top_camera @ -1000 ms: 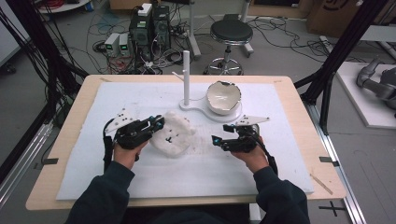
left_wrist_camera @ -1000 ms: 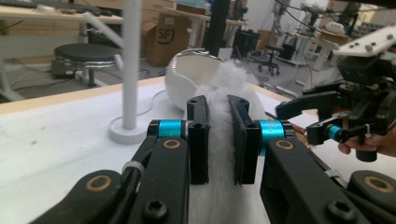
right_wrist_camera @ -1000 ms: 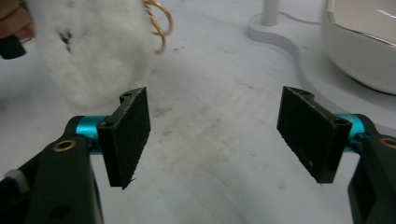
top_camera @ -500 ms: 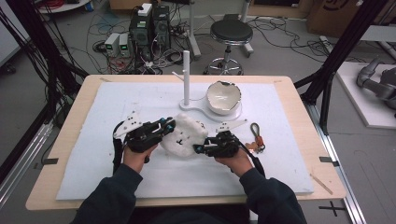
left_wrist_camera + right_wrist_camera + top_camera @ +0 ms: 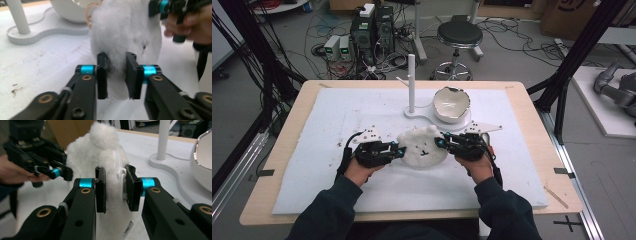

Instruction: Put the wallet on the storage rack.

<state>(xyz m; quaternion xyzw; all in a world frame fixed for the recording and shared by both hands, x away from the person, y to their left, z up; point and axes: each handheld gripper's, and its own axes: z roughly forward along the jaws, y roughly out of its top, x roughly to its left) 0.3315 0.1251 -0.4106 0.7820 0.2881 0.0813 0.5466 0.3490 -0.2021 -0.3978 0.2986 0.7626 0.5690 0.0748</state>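
The white mat (image 5: 337,125) covers the table. A white bowl (image 5: 451,104) sits on its stand (image 5: 424,114) — what's inside is hidden. In front, both tongs pinch the fluffy white pouch (image 5: 422,147) — left gripper (image 5: 399,151), right gripper (image 5: 441,143).

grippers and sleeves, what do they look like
Both the left gripper and the right gripper are black linkage frames with brass-coloured pivot pins, bright blue collars and flat black jaw pads. Each carries a grey three-cornered plate and trails a black cable. The person wears dark navy sleeves.
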